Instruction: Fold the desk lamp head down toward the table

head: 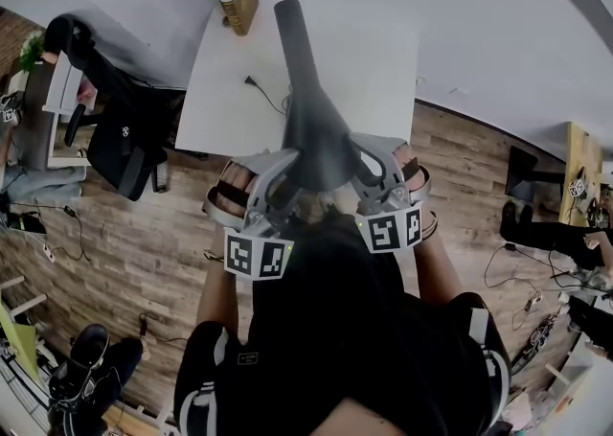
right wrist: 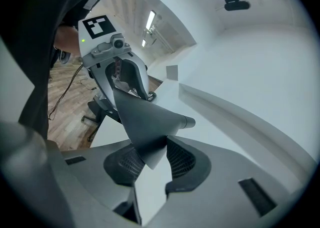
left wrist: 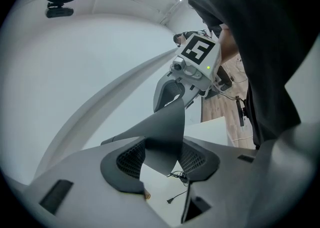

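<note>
Dark-grey lamp head (head: pixel 311 127) pinched by my left hand-held gripper (left wrist: pixel 160 159) and right hand-held gripper (right wrist: pixel 150 159); apparently high above table (head: pixel 383 70), fold pending.

Brown wood-plank floor (head: pixel 144 252) lies beside a white rectangular table (head: pixel 383 89), with a black office chair (head: pixel 120 132) near its left edge. A curved white wall (right wrist: pixel 260 61) rises behind, and a long ceiling light strip (right wrist: pixel 150 19) glows

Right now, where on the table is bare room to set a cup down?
Bare: table right of the lamp; a smaller patch left of the cable, this side of the book. Crowded: near edge, where left gripper and right gripper clamp the lamp.
</note>
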Tool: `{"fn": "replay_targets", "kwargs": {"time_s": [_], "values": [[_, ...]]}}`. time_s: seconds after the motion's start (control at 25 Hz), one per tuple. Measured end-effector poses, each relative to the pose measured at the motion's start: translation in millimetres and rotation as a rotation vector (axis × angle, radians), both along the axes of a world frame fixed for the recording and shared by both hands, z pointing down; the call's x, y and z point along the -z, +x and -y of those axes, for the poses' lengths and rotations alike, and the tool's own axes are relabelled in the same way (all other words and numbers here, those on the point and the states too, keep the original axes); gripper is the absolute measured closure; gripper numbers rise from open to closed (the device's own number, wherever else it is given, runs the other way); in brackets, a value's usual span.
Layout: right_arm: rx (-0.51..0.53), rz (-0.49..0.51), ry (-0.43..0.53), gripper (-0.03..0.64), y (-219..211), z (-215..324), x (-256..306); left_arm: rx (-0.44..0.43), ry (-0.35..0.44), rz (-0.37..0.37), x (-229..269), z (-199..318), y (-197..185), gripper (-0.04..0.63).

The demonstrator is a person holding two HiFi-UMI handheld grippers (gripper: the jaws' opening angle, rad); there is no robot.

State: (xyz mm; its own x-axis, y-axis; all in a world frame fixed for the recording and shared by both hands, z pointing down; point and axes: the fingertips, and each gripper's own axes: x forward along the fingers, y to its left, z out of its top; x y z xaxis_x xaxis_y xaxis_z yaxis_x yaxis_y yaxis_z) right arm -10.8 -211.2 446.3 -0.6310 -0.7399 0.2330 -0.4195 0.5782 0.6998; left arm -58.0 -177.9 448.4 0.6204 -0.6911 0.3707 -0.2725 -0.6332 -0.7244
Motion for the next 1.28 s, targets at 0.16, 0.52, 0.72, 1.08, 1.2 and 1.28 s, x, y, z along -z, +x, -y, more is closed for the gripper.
{"fn": "replay_targets", "kwargs": {"time_s": [0.16, 0.52, 0.72, 1.08, 1.2, 1.28], "values": [[0.000, -0.025, 0.013, 0.489, 0.9, 1.3, -5.0, 0.004, 0.007, 0.000, -4.7, 1.5, 0.8, 0.394], [-0.017, -0.118, 0.105, 0.483, 0.9, 4.8, -23.2, 0.019, 0.089, 0.067, -23.4, 5.6, -0.5, 0.396], [-0.025, -0.184, 0.173, 0.482, 1.0, 6.6, -32.5, 0.033, 0.145, 0.095, -32.5, 7.7, -1.3, 0.399], [-0.071, -0.304, 0.335, 0.474, 1.9, 15.2, -58.1, 0.084, 0.303, 0.270, -61.4, 17.4, -2.5, 0.402], [-0.074, -0.314, 0.352, 0.470, 0.9, 18.6, -64.9, 0.098, 0.336, 0.291, -67.8, 21.2, -3.8, 0.407], [-0.080, -0.322, 0.365, 0.468, 1.2, 21.5, -68.5, 0.110, 0.354, 0.296, -72.4, 24.2, -4.0, 0.407]]}}
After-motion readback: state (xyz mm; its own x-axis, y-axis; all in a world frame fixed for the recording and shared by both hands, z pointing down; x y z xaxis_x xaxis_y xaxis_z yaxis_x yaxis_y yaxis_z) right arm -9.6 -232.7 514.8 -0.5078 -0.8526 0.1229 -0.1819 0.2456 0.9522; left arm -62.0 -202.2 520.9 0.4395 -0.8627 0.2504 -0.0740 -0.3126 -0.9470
